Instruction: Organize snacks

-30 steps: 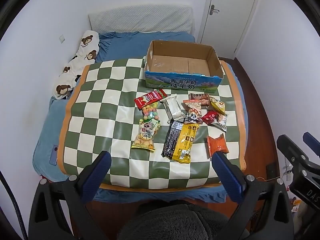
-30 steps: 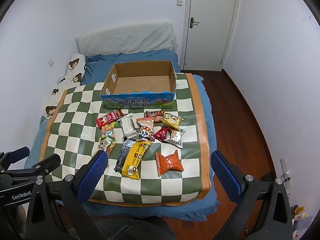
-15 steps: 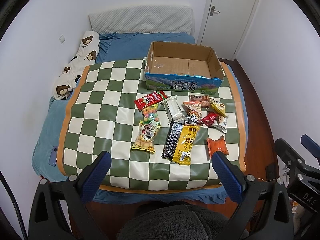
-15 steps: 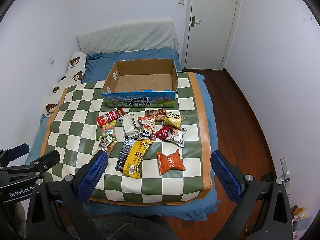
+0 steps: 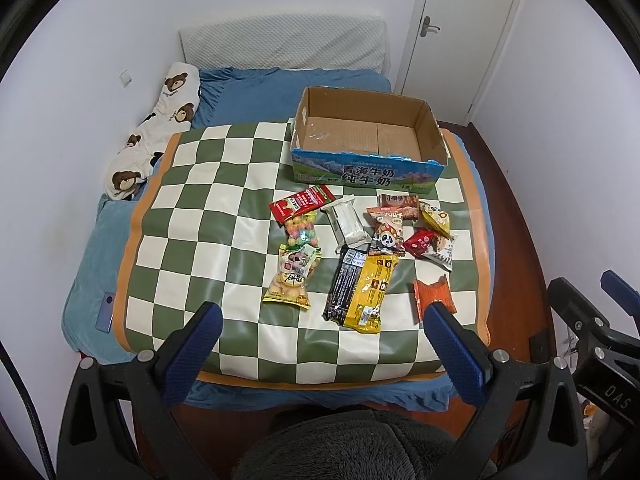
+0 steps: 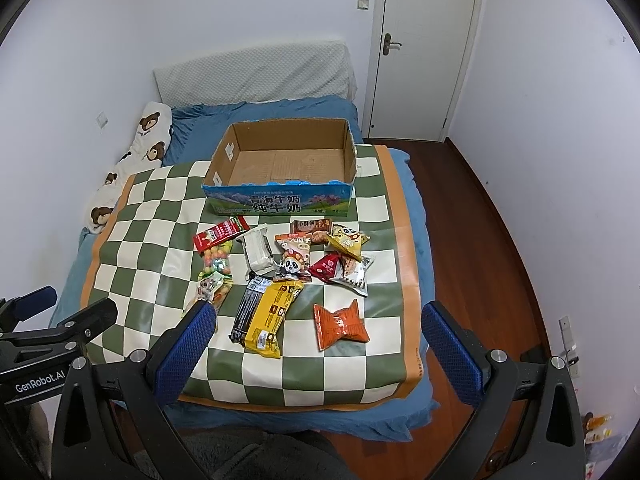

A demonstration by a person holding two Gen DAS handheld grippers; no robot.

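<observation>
Several snack packets lie on a green-and-white checked mat (image 5: pixel 192 216) on a bed: a yellow bar packet (image 5: pixel 370 292), a black bar (image 5: pixel 344 280), an orange packet (image 5: pixel 434 298), a biscuit bag (image 5: pixel 292 276), a red-topped candy bag (image 5: pixel 300 212) and a white pack (image 5: pixel 348 224). An open cardboard box (image 5: pixel 364 136) stands empty behind them; it also shows in the right wrist view (image 6: pixel 280 168). My left gripper (image 5: pixel 320 344) and right gripper (image 6: pixel 318 340) are both open and empty, held above the mat's near edge.
A bear-print pillow (image 5: pixel 160 128) lies along the left wall. A grey headboard cushion (image 5: pixel 284 46) stands at the back. A white door (image 6: pixel 424 48) and wooden floor (image 6: pixel 492 216) are to the right. A phone (image 5: pixel 105 312) lies on the blue sheet.
Both grippers have drawn back and risen slightly, so the bed and snacks look a little farther away. Nothing on the mat has moved.
</observation>
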